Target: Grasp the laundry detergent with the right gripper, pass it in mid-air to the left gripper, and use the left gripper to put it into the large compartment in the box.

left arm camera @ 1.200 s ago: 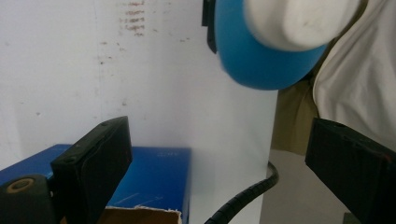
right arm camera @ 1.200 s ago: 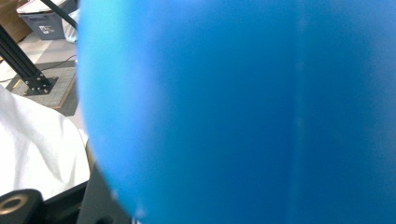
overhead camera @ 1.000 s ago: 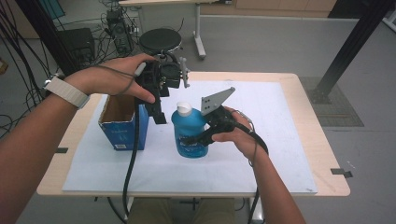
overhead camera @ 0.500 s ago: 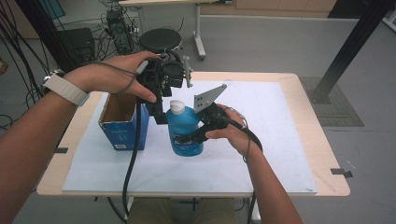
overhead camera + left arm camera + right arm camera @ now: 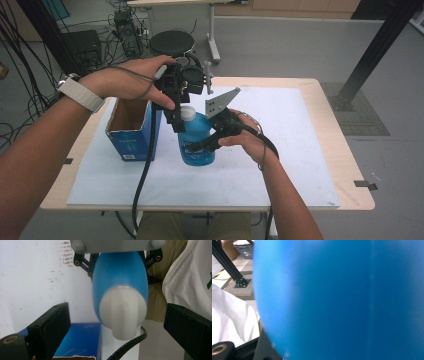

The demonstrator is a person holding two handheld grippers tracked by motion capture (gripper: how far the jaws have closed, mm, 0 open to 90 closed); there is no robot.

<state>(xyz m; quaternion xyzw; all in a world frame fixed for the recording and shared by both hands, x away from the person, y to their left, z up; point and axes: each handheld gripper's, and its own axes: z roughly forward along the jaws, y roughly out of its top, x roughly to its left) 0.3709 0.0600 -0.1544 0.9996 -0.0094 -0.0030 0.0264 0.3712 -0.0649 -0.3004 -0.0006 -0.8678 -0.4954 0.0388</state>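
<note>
Reading the table from left to right, an open blue cardboard box [image 5: 131, 134] stands at the left end of the white sheet [image 5: 280, 165], its flaps up and nothing visible inside it from the high view. Just beside it stands the translucent blue plastic bottle with a white screw cap [image 5: 197, 142], upright on the sheet. Above the cap hangs the left gripper [image 5: 176, 119], its jaws spread to either side of the cap without touching it (the left gripper view shows clear gaps on both flanks). At the right, the right gripper [image 5: 200, 146] pinches the bottle's body near its lower half, jaws pressed on the plastic.

My judgement: the bottle is steadied and the cap lined up, so gripping and turning the cap is what is left; the cap looks seated on the neck.

Hard to make out: the box's floor, the bottle's base behind the right gripper, and the far pad of that grip. Blurred blue plastic crowds the right gripper view.
</note>
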